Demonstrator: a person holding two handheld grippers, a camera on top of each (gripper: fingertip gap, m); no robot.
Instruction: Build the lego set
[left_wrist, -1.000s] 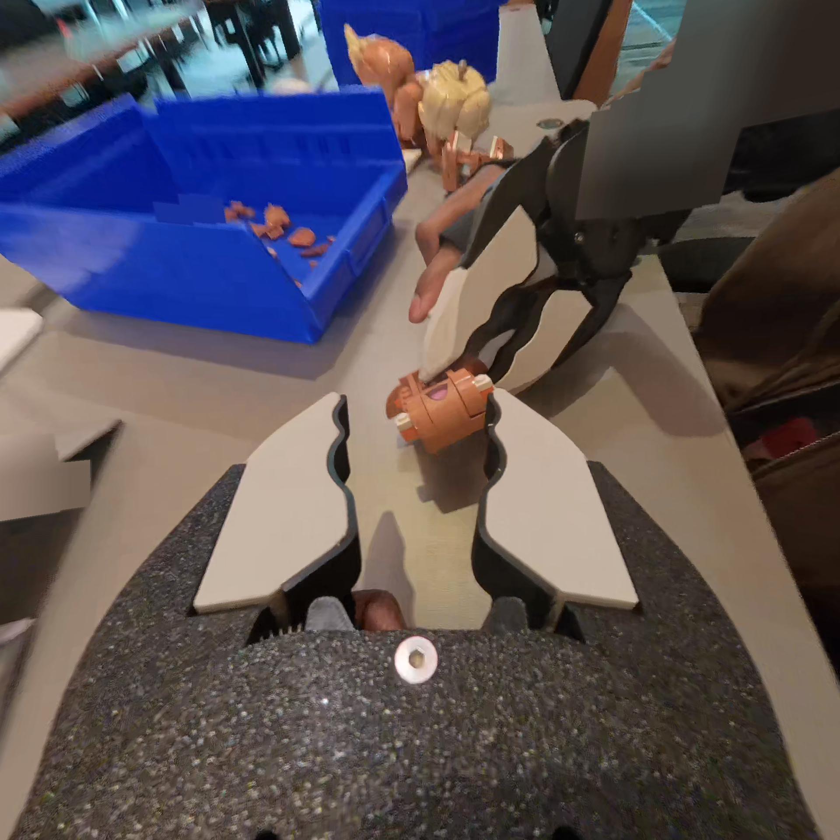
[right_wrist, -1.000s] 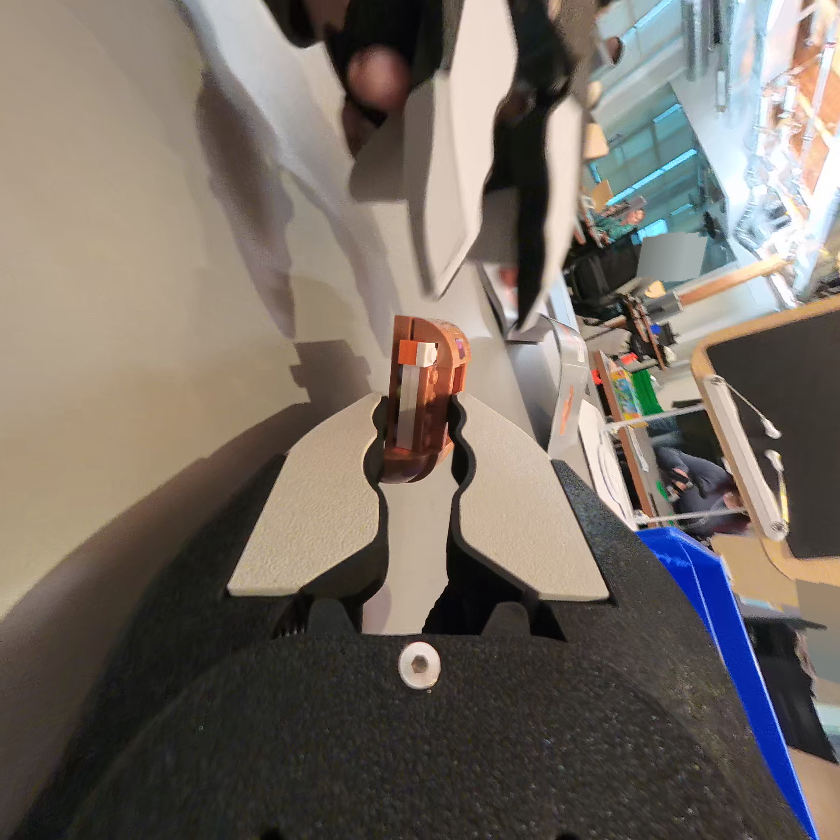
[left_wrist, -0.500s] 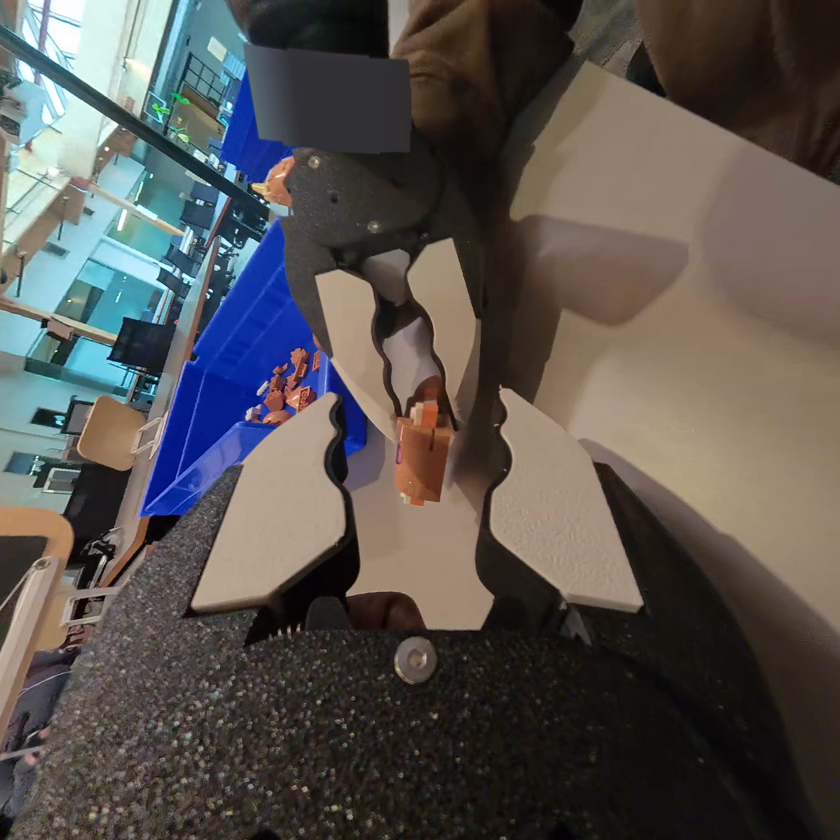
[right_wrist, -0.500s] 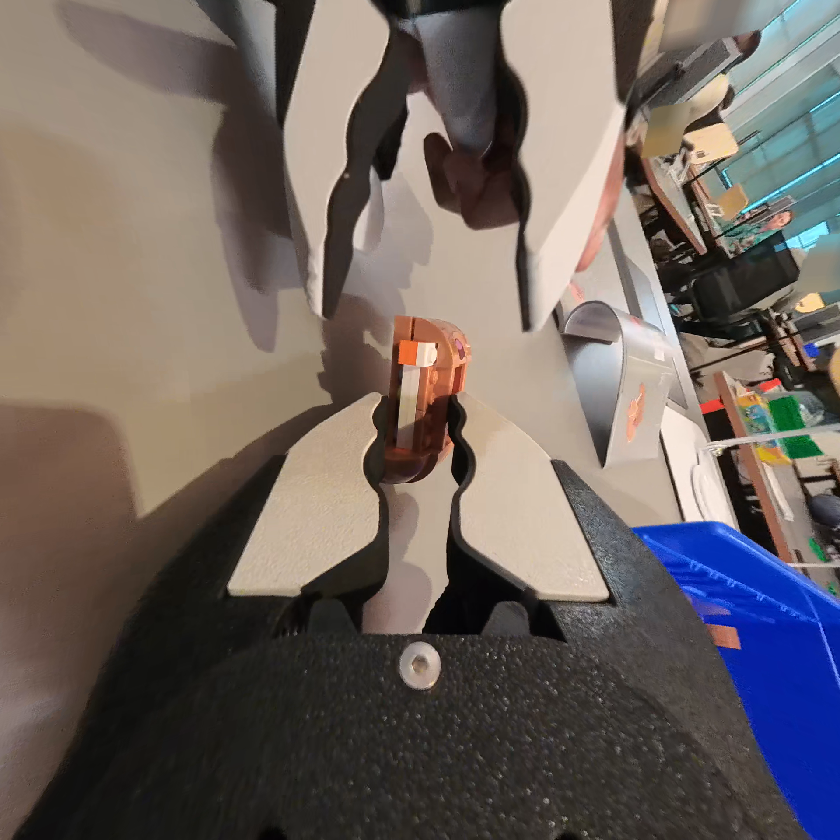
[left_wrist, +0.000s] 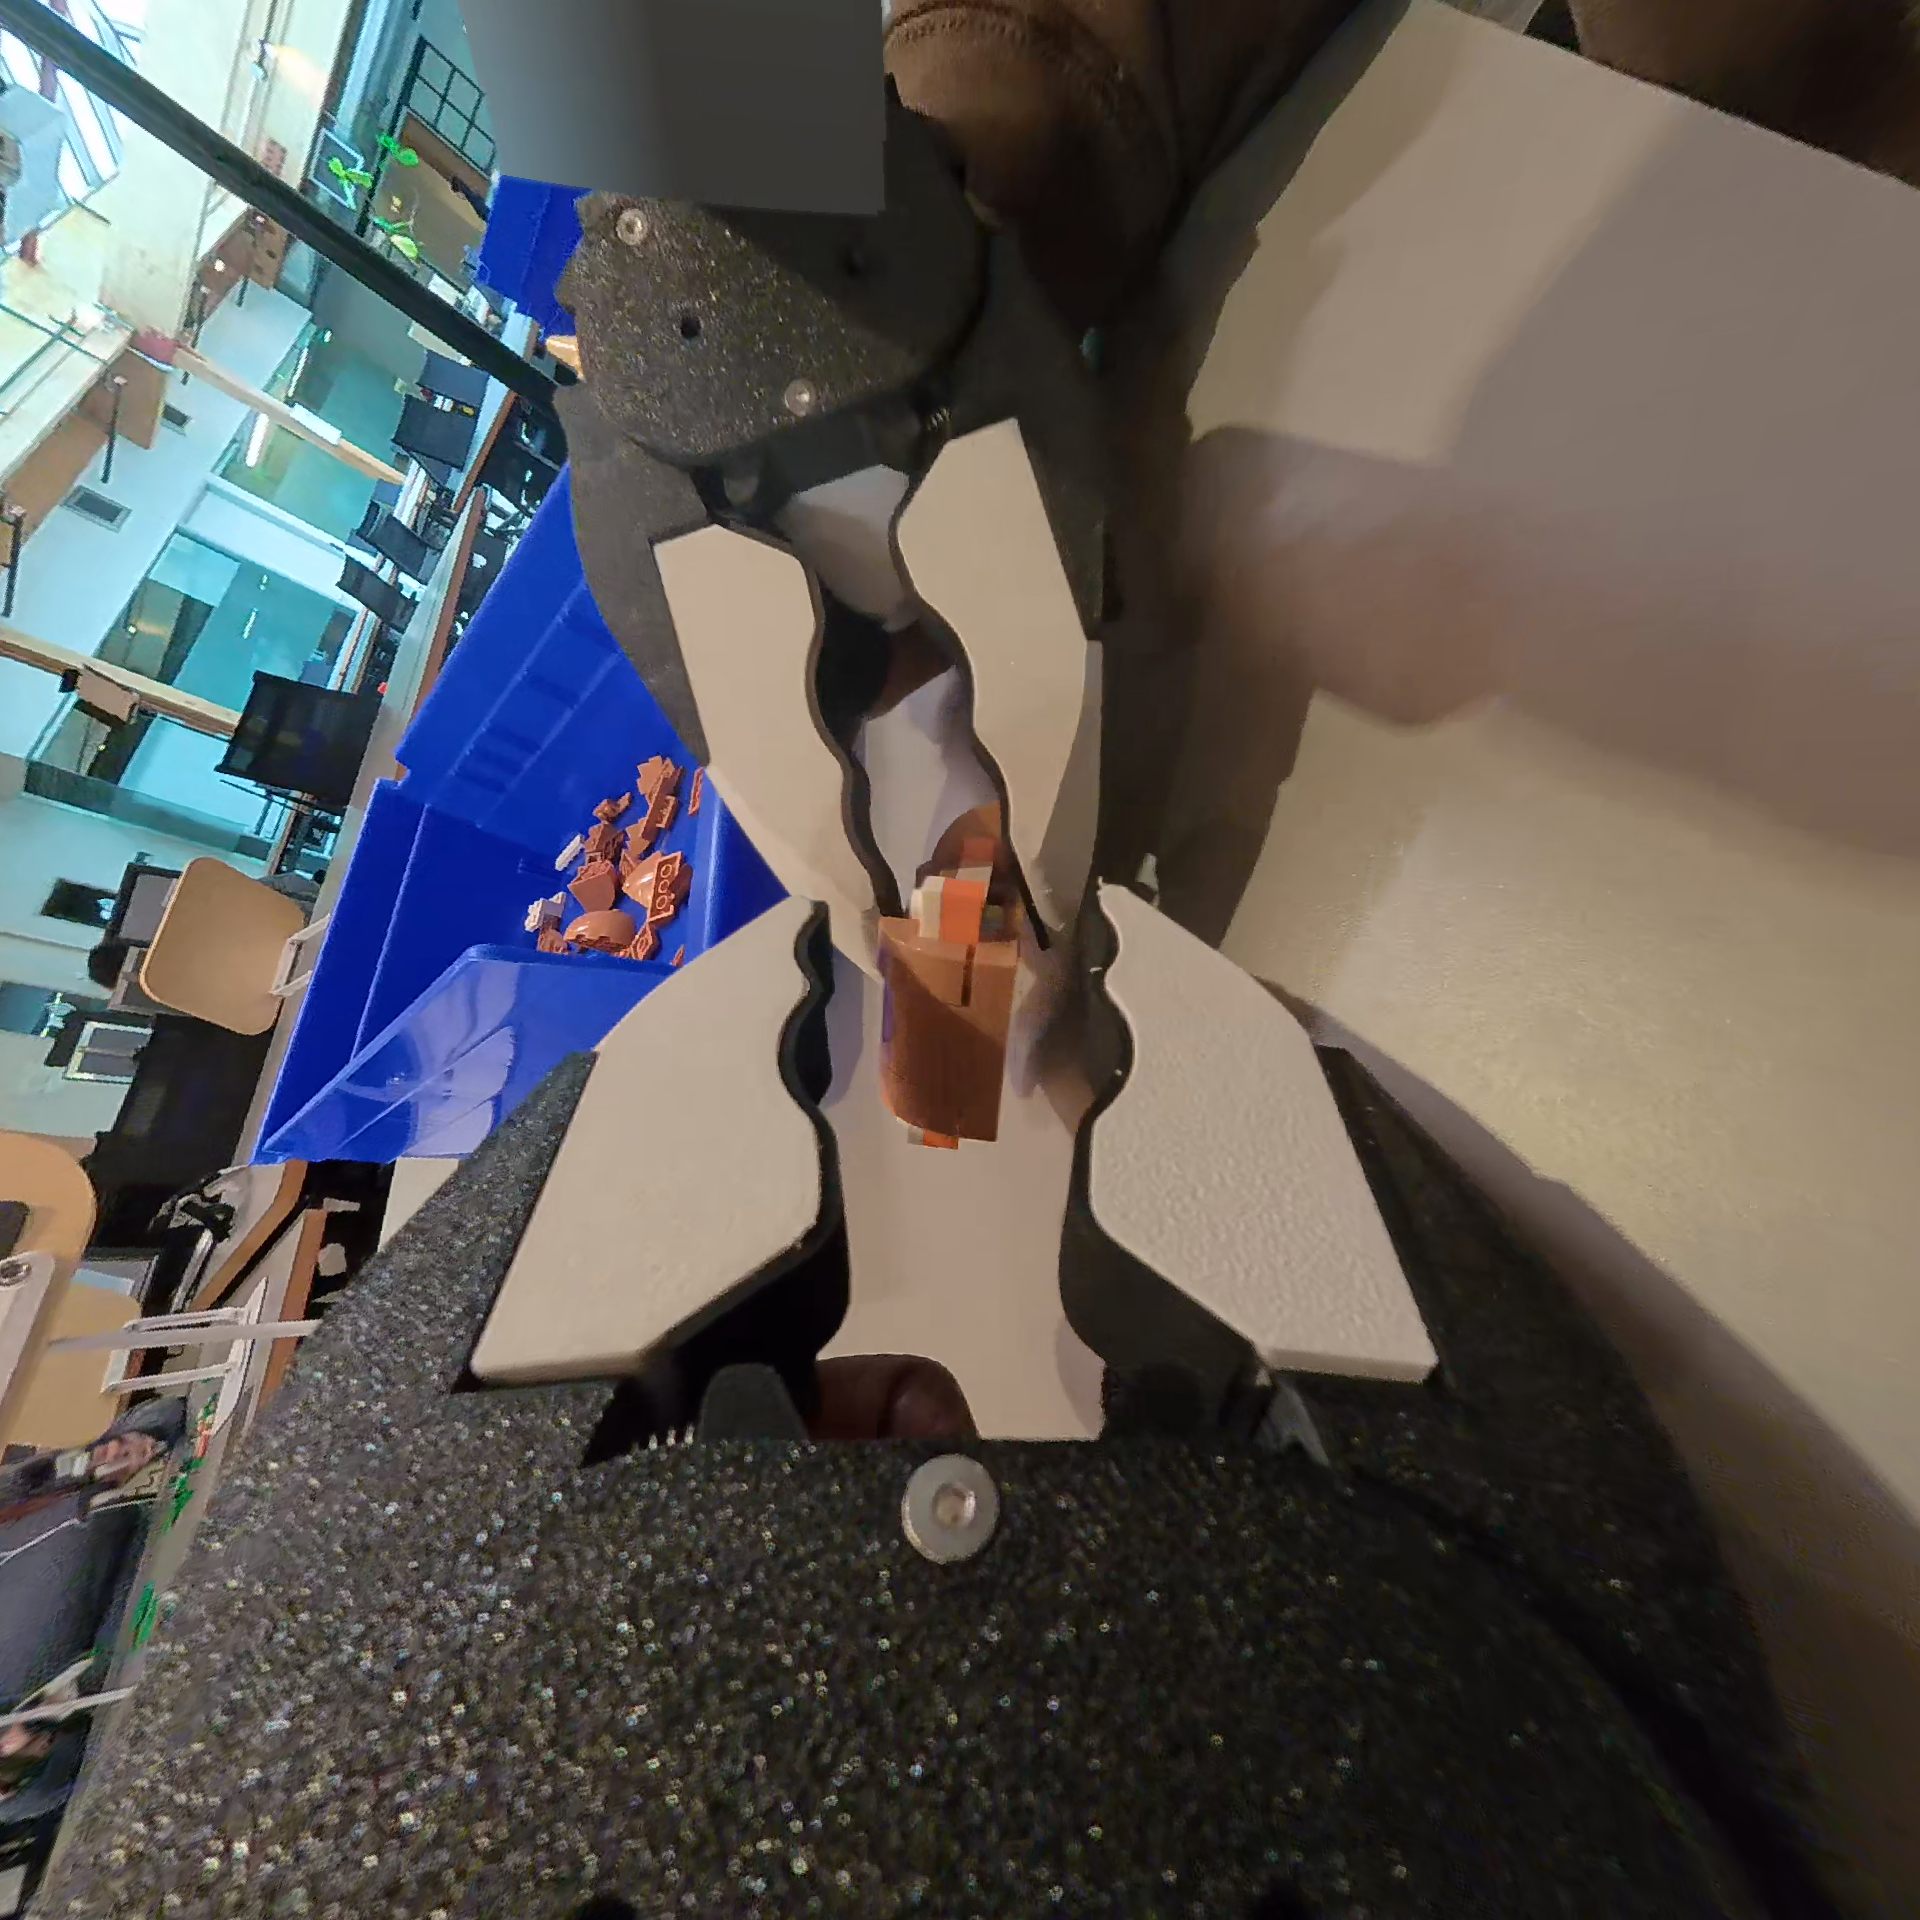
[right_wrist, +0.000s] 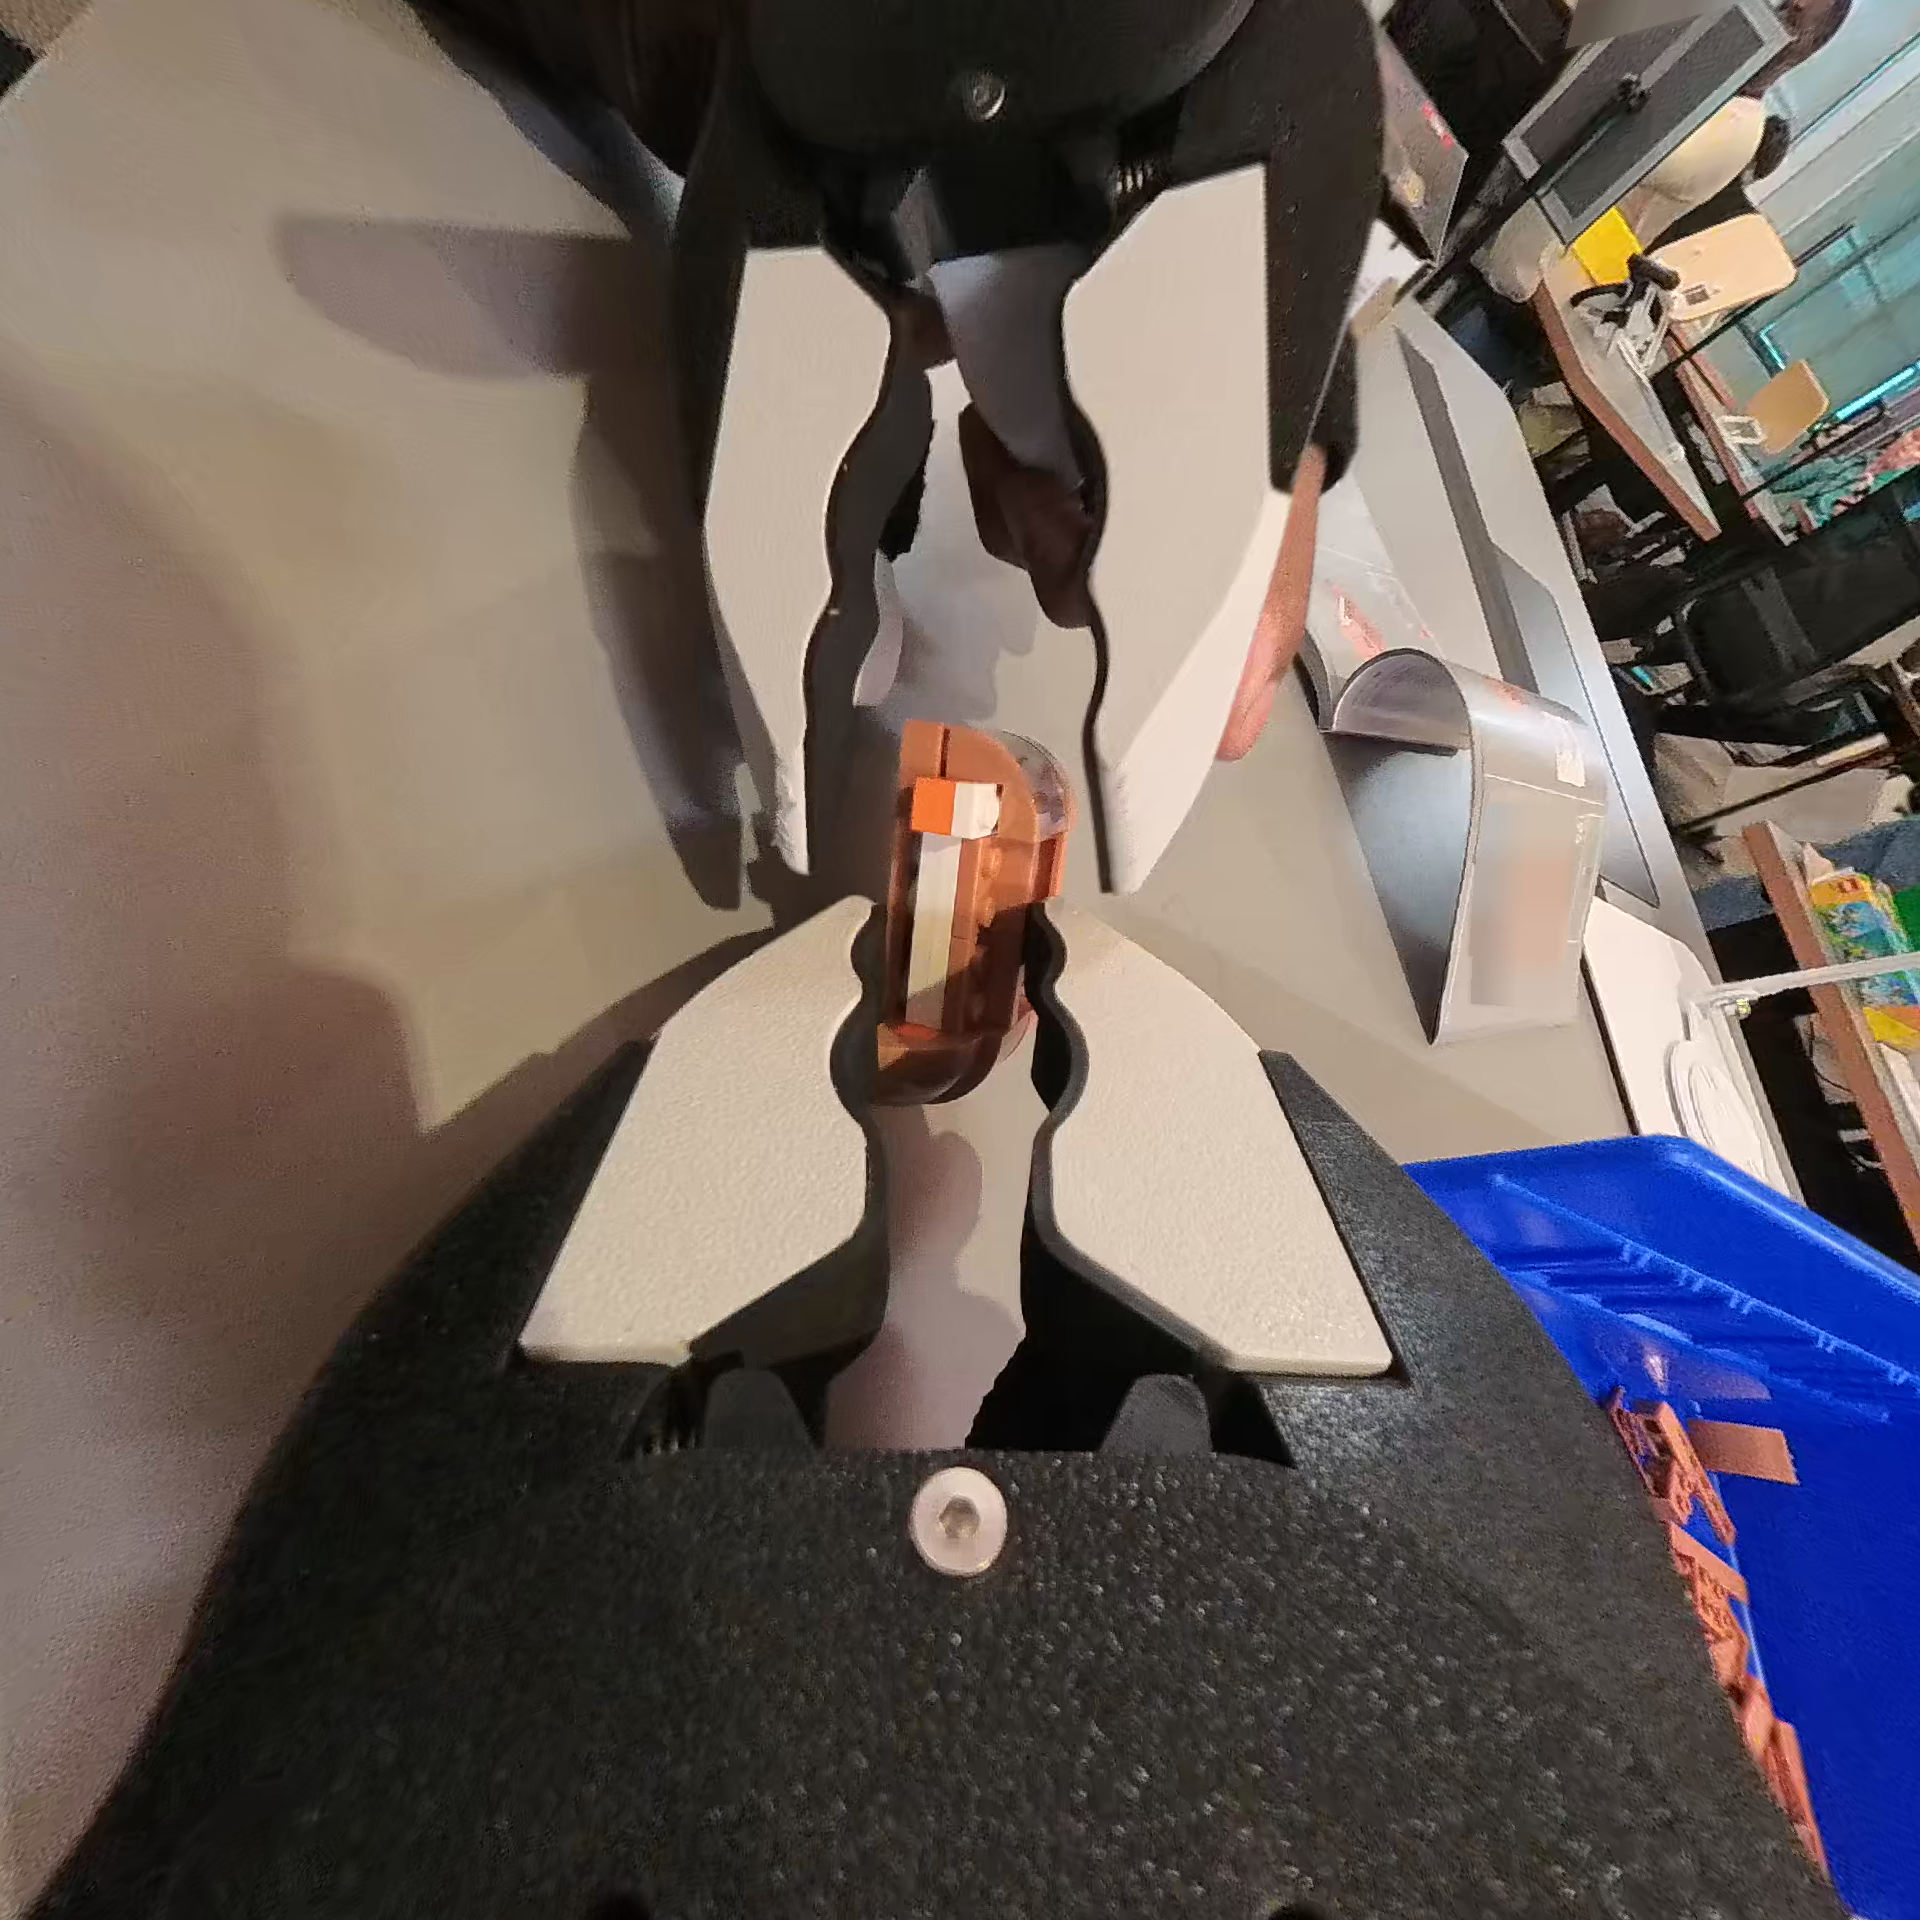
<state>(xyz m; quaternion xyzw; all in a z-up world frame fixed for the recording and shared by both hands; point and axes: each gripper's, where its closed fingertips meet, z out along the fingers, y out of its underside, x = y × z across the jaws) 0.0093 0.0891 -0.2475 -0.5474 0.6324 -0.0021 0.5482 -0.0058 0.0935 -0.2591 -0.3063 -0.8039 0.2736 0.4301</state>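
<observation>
A small brown lego assembly (right_wrist: 966, 935) with an orange and a white piece on its edge is clamped between my right gripper's (right_wrist: 956, 914) fingers, above the pale table (right_wrist: 312, 727). My left gripper (right_wrist: 956, 873) faces it from the far side, open, with one fingertip on each side of the assembly's far end. In the left wrist view the same assembly (left_wrist: 945, 1029) sits in the gap of my open left gripper (left_wrist: 961, 909), not clamped by it. The right gripper (left_wrist: 961, 925) comes in from above, shut on it.
A blue bin (left_wrist: 499, 935) with several loose brown lego pieces (left_wrist: 623, 883) stands left of the grippers, and shows in the right wrist view (right_wrist: 1714, 1299) at lower right. A grey curved stand (right_wrist: 1455, 810) sits on the table behind. A person's brown sleeve (left_wrist: 1091, 125) is beyond.
My left gripper has rolled onto its side and closed in, so its open fingers now straddle the assembly. The right gripper has kept its grip throughout.
</observation>
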